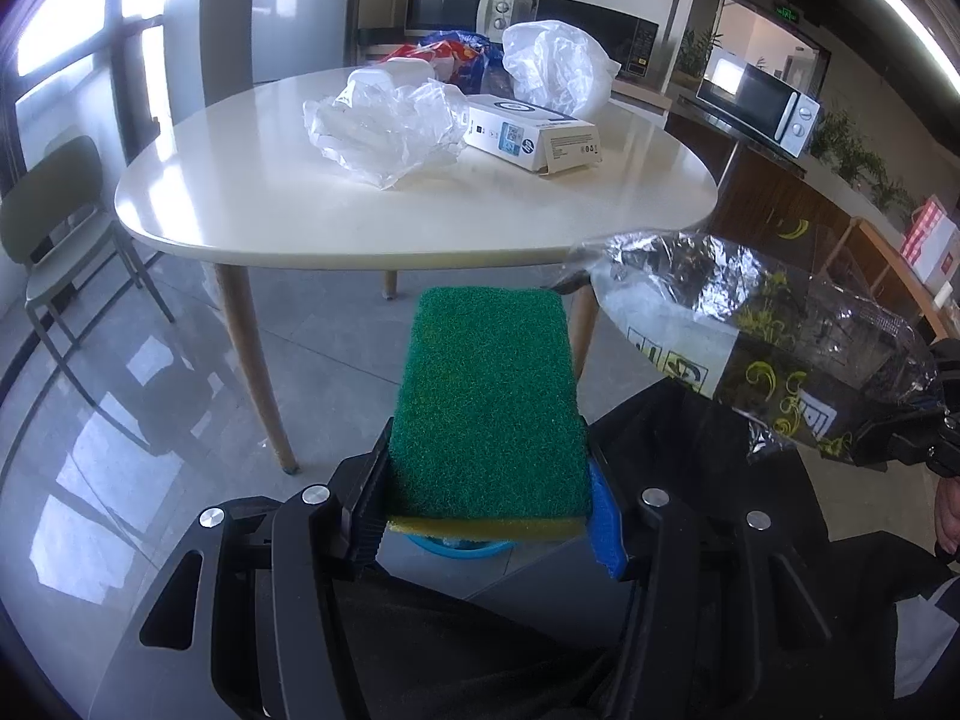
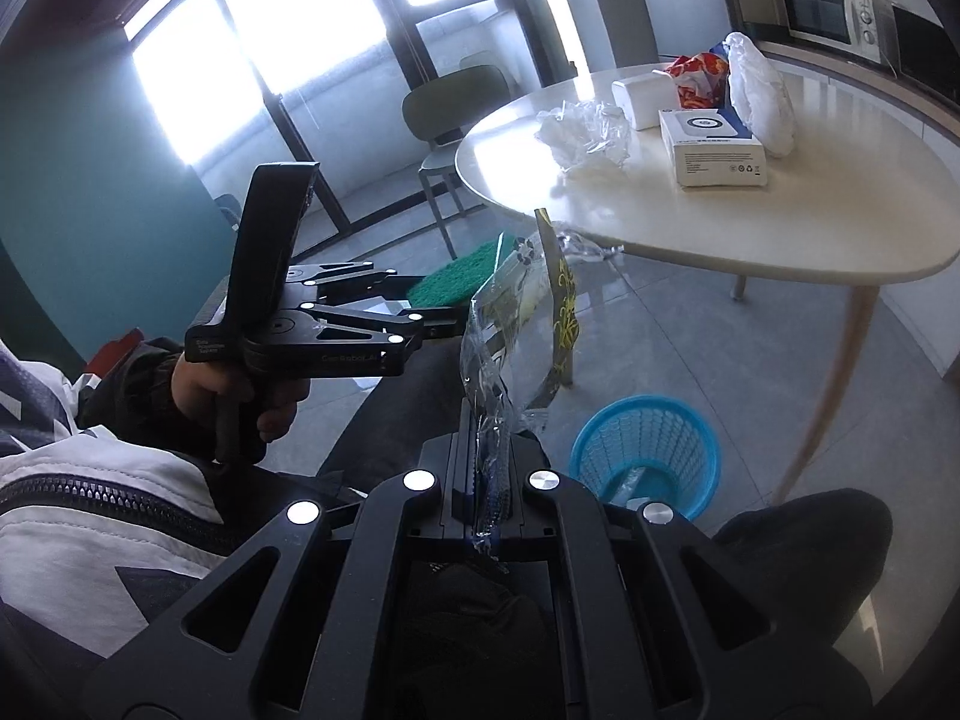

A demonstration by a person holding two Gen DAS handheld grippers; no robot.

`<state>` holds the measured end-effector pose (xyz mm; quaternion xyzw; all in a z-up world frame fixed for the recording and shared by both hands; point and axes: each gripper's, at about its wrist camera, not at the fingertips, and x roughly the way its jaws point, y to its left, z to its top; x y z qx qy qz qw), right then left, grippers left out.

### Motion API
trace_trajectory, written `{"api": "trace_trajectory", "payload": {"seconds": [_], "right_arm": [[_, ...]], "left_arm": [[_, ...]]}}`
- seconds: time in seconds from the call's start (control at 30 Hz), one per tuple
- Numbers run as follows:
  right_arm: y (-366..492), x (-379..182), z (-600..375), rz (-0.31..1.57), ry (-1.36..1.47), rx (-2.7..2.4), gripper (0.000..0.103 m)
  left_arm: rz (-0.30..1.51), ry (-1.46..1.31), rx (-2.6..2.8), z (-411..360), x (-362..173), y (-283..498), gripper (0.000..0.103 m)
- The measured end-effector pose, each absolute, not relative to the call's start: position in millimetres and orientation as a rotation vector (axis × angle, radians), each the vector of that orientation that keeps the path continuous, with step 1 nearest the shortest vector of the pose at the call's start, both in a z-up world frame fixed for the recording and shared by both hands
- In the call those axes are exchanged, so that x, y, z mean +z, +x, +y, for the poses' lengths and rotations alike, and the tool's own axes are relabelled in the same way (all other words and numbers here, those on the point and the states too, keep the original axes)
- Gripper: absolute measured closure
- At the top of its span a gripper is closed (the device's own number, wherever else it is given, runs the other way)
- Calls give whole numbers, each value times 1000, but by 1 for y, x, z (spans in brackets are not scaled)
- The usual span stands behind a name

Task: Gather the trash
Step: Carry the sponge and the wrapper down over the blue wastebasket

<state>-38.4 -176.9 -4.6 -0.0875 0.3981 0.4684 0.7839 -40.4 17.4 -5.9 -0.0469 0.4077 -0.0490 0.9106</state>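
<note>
Two hand-held grippers, both loaded. Left hand-held gripper (image 1: 486, 516) clamps a green-and-yellow sponge (image 1: 489, 408) between its pads. Right hand-held gripper (image 2: 487, 480) is clenched on a clear printed wrapper (image 2: 522, 324), held up off the floor. Blue basket (image 2: 648, 450) stands on the floor below, beside the tabletop (image 2: 780, 222) with box (image 2: 714, 147) and bags.

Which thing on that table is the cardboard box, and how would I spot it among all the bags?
Start at the pale rounded table. The trash sits clustered toward its far side, mostly crumpled plastic. The white box lies flat at the front of that cluster, beside the clear crumpled bag; it alone has straight edges and blue printing.
</note>
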Motion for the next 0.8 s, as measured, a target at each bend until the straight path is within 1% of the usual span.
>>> {"api": "trace_trajectory", "payload": {"seconds": [0.17,0.43,0.8], "right_arm": [[-34,-11,-178,868,-190,992,101],[10,-33,-178,918,-168,940,101],[87,-107,-167,1085,-121,892,101]], "left_arm": [[865,-92,-112,13,-13,-40,49],[964,-130,-129,16,-51,-20,49],[1121,-187,-111,29,-117,24,49]]}}
